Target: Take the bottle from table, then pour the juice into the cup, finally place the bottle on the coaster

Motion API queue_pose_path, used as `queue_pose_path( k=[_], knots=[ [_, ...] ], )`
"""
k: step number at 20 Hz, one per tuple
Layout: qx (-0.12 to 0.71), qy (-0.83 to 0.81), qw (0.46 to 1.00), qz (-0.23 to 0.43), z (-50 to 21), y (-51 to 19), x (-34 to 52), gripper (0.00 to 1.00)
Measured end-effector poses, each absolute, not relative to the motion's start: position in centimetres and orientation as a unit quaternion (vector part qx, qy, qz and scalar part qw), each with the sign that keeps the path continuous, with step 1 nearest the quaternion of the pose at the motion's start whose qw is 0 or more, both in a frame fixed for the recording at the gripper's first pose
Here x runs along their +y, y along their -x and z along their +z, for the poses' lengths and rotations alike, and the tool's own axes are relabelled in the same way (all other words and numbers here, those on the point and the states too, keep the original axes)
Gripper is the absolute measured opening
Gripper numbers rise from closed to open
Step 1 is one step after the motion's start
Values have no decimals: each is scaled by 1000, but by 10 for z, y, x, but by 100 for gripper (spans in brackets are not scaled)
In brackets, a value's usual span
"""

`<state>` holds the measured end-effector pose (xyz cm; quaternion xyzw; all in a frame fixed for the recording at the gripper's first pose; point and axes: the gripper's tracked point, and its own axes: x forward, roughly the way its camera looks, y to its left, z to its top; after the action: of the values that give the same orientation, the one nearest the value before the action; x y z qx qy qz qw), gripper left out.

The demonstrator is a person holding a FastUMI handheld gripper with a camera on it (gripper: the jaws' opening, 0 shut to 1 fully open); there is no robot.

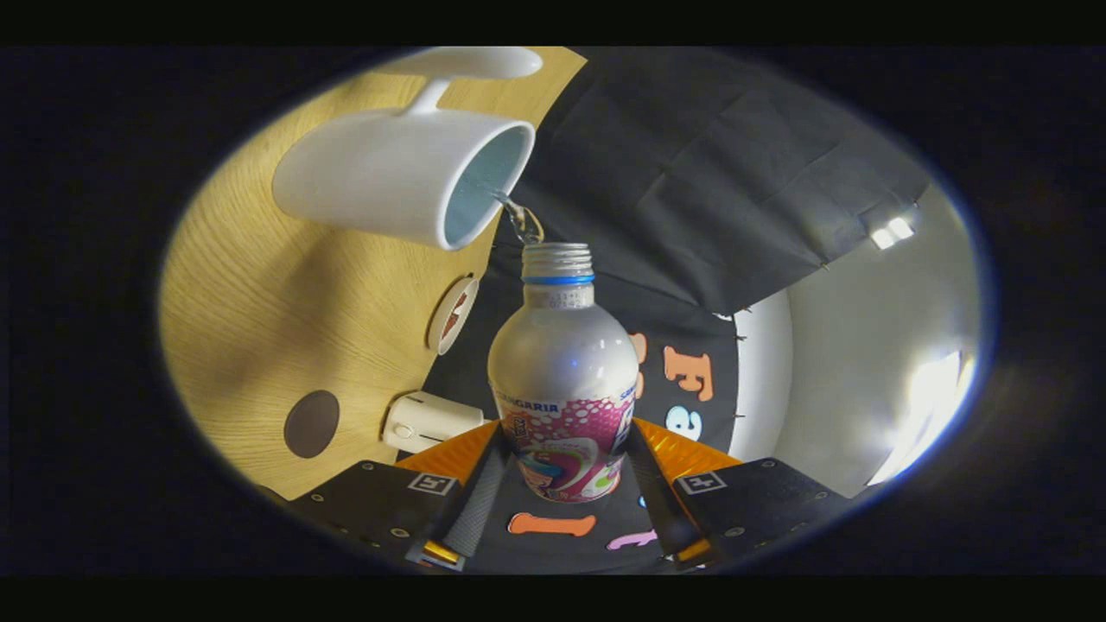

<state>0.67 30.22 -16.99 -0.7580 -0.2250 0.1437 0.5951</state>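
Gripping the bottle (pixel 563 380) low on its labelled body, the gripper (pixel 566 484) has one finger pressed on each side of it, so it is clenched on the bottle. The bottle is uncapped, with a blue ring below its threaded neck, and it is tipped so that its mouth points at the cup (pixel 406 177). A thin clear stream (pixel 517 214) runs from the mouth past the cup's rim into its pale interior. The cup is white, with its handle on the side away from the bottle, and it stands on the wooden table (pixel 259 311). Just beside the bottle's shoulder, toward the table, sits a round coaster (pixel 452 314) seen nearly edge-on. Farther from the bottle, a dark round disc (pixel 311 423) lies on the wood, and a small white block (pixel 429 422) rests near the bottle's base.
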Motion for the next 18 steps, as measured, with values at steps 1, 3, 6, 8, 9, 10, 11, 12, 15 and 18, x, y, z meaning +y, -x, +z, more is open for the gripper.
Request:
queue_pose_path(
  k=[1, 3, 6, 8, 9, 10, 11, 12, 15, 18],
  knots=[
    [-222, 760, 594, 144, -170, -8, 302, 77],
    [-226, 762, 590, 143, -169, -7, 303, 77],
    [-232, 767, 580, 147, -169, -7, 305, 77],
    [-234, 772, 573, 145, -170, -7, 303, 77],
    [-235, 775, 569, 144, -169, -5, 304, 77],
    [-236, 776, 566, 144, -168, -4, 305, 77],
    [-236, 778, 565, 144, -168, -5, 304, 77],
    [-237, 778, 563, 145, -168, -5, 304, 77],
    [-239, 783, 557, 143, -164, -9, 303, 77],
    [-242, 785, 552, 142, -163, -8, 305, 77]
  ],
)
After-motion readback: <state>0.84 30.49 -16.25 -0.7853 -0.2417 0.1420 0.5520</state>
